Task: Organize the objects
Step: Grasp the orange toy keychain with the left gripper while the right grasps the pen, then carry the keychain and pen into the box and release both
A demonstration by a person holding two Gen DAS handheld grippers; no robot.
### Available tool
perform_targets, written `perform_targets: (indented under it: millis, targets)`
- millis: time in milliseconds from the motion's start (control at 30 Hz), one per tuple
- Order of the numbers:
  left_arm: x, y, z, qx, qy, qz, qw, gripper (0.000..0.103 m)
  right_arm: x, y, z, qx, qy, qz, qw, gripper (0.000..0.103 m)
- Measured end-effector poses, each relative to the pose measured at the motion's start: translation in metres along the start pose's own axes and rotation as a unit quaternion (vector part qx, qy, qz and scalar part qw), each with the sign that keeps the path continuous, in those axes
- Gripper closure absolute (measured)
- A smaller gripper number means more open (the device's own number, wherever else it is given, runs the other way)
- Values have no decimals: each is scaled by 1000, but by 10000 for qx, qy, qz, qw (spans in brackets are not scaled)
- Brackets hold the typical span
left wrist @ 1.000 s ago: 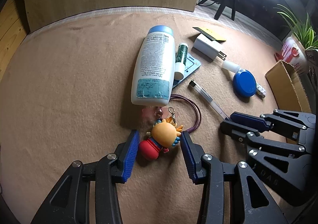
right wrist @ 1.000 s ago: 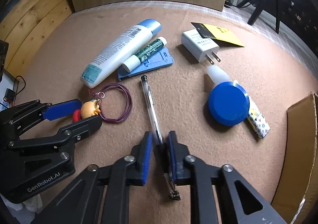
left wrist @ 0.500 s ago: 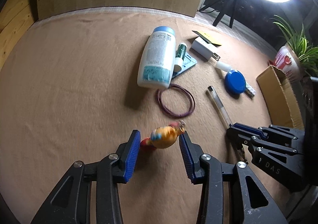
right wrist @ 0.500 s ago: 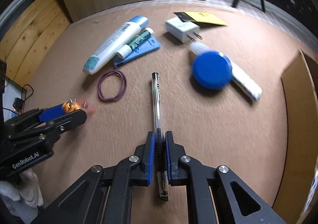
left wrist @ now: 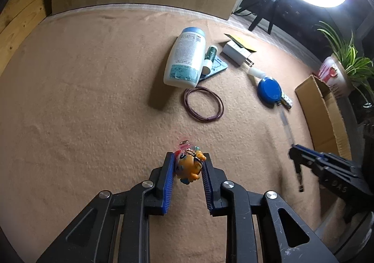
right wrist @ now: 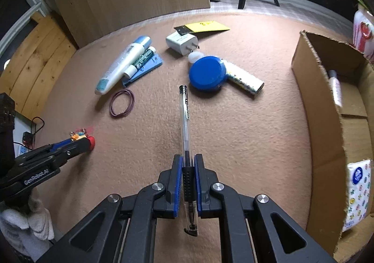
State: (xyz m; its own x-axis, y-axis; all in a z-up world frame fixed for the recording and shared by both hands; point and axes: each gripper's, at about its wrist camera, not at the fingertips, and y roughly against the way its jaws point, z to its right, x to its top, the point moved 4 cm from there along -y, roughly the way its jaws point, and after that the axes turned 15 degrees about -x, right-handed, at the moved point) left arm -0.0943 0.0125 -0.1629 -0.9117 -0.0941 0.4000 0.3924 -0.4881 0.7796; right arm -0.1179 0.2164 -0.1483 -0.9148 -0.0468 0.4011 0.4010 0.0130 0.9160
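My left gripper (left wrist: 188,160) is shut on an orange toy figure keychain (left wrist: 189,165) and holds it above the tan cloth; it shows at the left of the right wrist view (right wrist: 81,140). My right gripper (right wrist: 188,160) is shut on a clear pen (right wrist: 186,118) that points forward, lifted off the cloth; this gripper also shows at the right of the left wrist view (left wrist: 295,154). A purple cord loop (left wrist: 203,107), a white bottle (left wrist: 184,61), a blue round lid (right wrist: 207,73), a white charger (right wrist: 181,41) and a patterned tube (right wrist: 244,80) lie on the cloth.
An open cardboard box (right wrist: 327,108) stands at the right with a tissue pack (right wrist: 357,193) and a small bottle (right wrist: 335,86) inside. A blue card (right wrist: 146,68) lies under a green-white tube (right wrist: 140,62). A yellow card (right wrist: 205,27) lies at the back. A potted plant (left wrist: 341,69) stands beyond the box.
Both grippers have lifted and pulled back from the pile. The left one closed on the toy and carried it off the cord loop; the right one carried the pen toward the box.
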Motion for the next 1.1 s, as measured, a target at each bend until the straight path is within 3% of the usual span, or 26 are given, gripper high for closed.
perform_targets:
  millis: [267,567,967,1100]
  targets:
    - [2,5,19,-206,-43,59,9998,79,-3,26,18,-5,-113,239,9997,94]
    - [20,-2,90,-696,-576,88,9959,79,-4,68,77,-320,-499,651,9961,94]
    - [35,-39,214,-1369,-1491,-72,9793,79,-20,91,187,-997,-1371,815,9822,94]
    - [34,-53,259,-1606,-1753,-162,9712,79,-23,88,207,-1091,-1492,798,9795,94]
